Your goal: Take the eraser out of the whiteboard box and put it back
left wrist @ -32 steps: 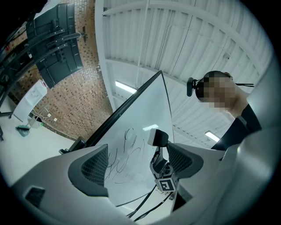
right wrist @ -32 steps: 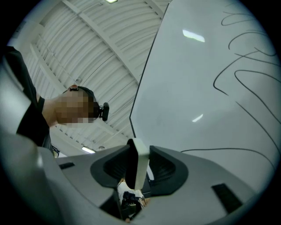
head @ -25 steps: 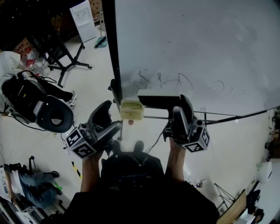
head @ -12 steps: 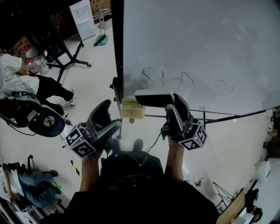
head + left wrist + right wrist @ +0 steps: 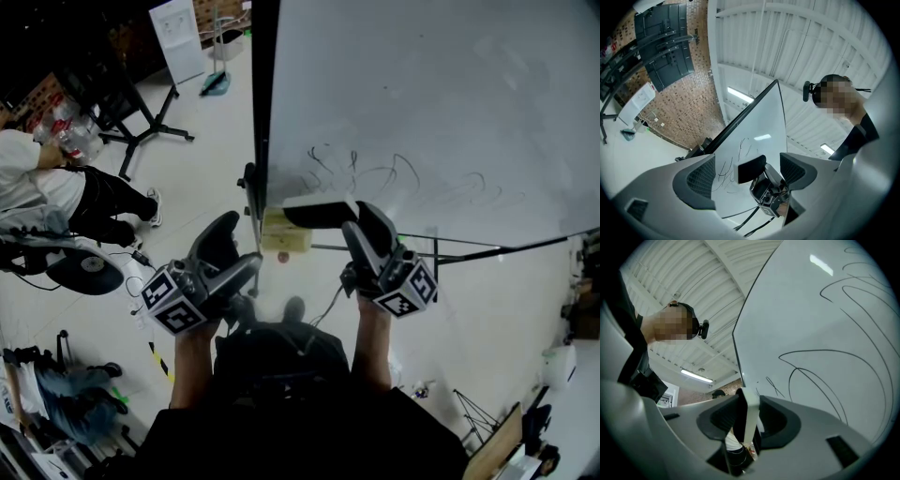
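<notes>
The eraser [image 5: 314, 212], black with a pale felt face, is clamped in my right gripper [image 5: 349, 217] low against the whiteboard [image 5: 450, 94], just above and right of the yellowish box [image 5: 284, 234] on the board's frame. In the right gripper view the eraser [image 5: 749, 423] stands on edge between the two jaws, and black scribbles cross the whiteboard [image 5: 820, 333]. My left gripper [image 5: 230, 251] hovers left of and below the box, jaws apart and empty. In its own view the eraser [image 5: 751, 168] and the right gripper [image 5: 768, 190] show beyond its open jaws.
The whiteboard's dark left frame [image 5: 260, 122] and its lower rail [image 5: 469, 251] run beside my grippers. On the floor to the left are a seated person [image 5: 56, 187], a black stand [image 5: 141, 122], a white sign [image 5: 183, 42] and a heap of bags [image 5: 66, 412].
My right gripper has carried the eraser down and left, closer to the box. The left gripper has stayed put. The person at the left has shifted on the floor.
</notes>
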`<state>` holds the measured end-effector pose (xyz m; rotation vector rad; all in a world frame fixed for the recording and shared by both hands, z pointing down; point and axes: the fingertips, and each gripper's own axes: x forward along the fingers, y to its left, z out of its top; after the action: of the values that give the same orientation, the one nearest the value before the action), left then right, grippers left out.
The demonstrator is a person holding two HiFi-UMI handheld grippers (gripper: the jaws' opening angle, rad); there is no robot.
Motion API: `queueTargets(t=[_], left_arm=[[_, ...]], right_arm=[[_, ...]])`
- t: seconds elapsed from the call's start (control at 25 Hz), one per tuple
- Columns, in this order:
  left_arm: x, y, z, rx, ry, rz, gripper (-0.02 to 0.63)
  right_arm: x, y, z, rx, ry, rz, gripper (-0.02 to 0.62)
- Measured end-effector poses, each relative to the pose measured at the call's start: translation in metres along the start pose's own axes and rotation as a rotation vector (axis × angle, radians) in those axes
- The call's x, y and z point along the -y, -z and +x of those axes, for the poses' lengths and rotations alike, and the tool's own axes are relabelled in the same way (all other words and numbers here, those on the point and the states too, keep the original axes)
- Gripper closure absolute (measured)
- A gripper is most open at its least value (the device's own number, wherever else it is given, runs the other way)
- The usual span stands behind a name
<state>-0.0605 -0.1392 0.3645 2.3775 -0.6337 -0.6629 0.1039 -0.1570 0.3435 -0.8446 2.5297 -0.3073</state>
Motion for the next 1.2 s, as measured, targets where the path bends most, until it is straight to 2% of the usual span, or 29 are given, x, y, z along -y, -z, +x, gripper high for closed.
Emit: queueTargets(t=[1.2], left_arm=[[-0.008,0.002,-0.002,-0.002,-0.016,-0.027,0.178]], right_arm=[[0.016,0.057,0.003,-0.192,0.034,-0.051,0.439]])
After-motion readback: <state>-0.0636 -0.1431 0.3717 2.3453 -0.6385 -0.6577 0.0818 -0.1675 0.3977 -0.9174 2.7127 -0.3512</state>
